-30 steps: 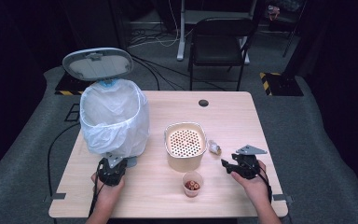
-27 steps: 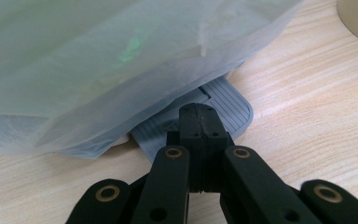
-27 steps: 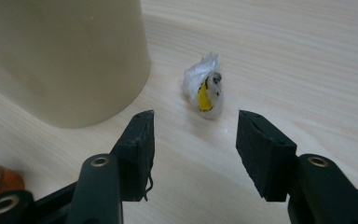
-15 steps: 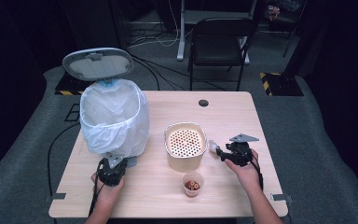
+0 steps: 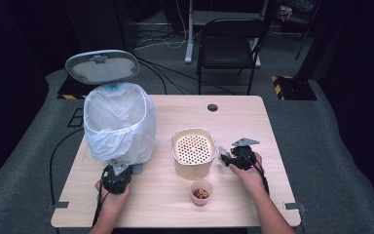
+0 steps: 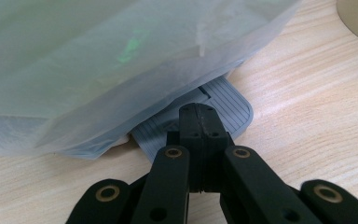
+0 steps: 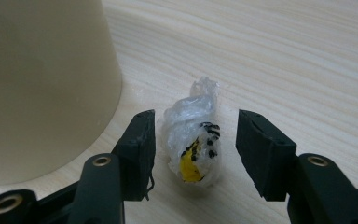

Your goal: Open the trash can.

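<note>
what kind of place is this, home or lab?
Most likely a lab or studio recording space, not a home: a lone wooden table on grey carpet with dark surroundings, cables trailing across the floor behind, an empty black chair, and yellow-black hazard tape on the floor.

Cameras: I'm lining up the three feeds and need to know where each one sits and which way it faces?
High view: above the person's side, looking forward and down on the table; forearms, both hands.
Left gripper view: rides the left gripper, shut, on the grey pedal under the bagged bin.
Right gripper view: rides the right gripper, open jaws flanking a crumpled wrapper.
Shared: the cream container, also in the high view.
</note>
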Available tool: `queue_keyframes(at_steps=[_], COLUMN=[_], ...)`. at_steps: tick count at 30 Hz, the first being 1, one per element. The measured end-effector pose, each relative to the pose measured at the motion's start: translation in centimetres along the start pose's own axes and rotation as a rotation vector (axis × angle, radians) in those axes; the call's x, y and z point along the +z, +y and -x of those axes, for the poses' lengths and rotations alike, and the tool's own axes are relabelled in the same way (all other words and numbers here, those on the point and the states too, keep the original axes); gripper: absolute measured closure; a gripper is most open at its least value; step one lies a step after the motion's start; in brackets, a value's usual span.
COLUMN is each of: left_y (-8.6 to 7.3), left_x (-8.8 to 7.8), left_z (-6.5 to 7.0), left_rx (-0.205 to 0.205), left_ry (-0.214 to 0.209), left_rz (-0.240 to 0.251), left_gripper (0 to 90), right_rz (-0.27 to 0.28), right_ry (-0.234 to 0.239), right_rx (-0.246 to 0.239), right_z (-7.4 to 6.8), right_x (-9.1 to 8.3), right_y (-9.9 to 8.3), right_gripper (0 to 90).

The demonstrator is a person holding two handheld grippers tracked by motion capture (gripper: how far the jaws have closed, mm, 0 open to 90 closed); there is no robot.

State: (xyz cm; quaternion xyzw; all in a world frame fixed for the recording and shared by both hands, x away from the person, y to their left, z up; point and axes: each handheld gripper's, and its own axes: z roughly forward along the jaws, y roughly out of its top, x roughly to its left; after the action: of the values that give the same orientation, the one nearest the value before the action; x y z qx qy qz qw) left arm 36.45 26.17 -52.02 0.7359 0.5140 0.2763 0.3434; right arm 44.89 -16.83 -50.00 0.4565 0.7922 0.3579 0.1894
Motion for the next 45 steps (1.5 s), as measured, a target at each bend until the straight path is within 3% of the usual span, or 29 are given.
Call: queue_keyframes(at_steps=[4,8,18,21,31,33,34,36,41,42,43,44,45], left_y=[0.0,0.0,0.0,0.0,0.0,0.0,0.0,0.0,0.0,0.1,0.0,0.1,0.1], left_x=[0.0,0.0,-0.1,-0.1,0.0,0.0,0.0,0.0,0.0,0.0,0.0,0.0,0.0], left_z=[0.0,-0.1,-0.1,-0.1,-0.1,0.0,-0.2,0.0,0.0,-0.2,0.0,-0.2,-0.1], left_rx=[-0.002,0.007,0.006,0.006,0.004,-0.018,0.008,-0.021,-0.021,0.017,-0.023,0.012,0.005], left_ry=[-0.002,0.002,-0.001,-0.001,0.001,-0.001,-0.001,-0.015,-0.015,-0.009,-0.015,-0.004,-0.004], left_rz=[-0.007,0.0,-0.007,-0.008,-0.001,0.001,-0.002,-0.002,-0.003,-0.006,-0.003,-0.007,-0.006], left_gripper=[90.0,90.0,90.0,90.0,90.0,90.0,90.0,90.0,90.0,90.0,90.0,90.0,90.0], right_rz=[-0.017,-0.029,-0.048,-0.035,-0.02,-0.021,-0.019,-0.015,-0.004,-0.002,-0.001,0.003,0.009], right_ry=[0.002,0.019,0.037,0.036,0.049,0.054,0.058,0.053,0.054,0.053,0.052,0.052,0.052], right_rx=[-0.002,0.0,0.0,-0.02,0.026,0.033,0.038,0.028,0.022,0.024,0.02,0.019,0.014], right_z=[0.0,0.3,-0.1,-0.1,0.3,0.3,0.3,0.4,0.4,0.4,0.4,0.4,0.5], right_x=[0.5,0.8,0.6,0.3,-2.3,-2.8,-3.5,-4.1,-5.8,-6.2,-6.7,-7.0,-7.4], right_y=[-0.3,-0.5,-0.4,-0.3,0.7,1.0,1.5,1.9,3.1,3.3,3.6,3.9,4.1], right_gripper=[48.9,60.5,66.4,66.6,67.0,67.0,67.0,67.0,67.1,67.1,67.2,67.2,67.2])
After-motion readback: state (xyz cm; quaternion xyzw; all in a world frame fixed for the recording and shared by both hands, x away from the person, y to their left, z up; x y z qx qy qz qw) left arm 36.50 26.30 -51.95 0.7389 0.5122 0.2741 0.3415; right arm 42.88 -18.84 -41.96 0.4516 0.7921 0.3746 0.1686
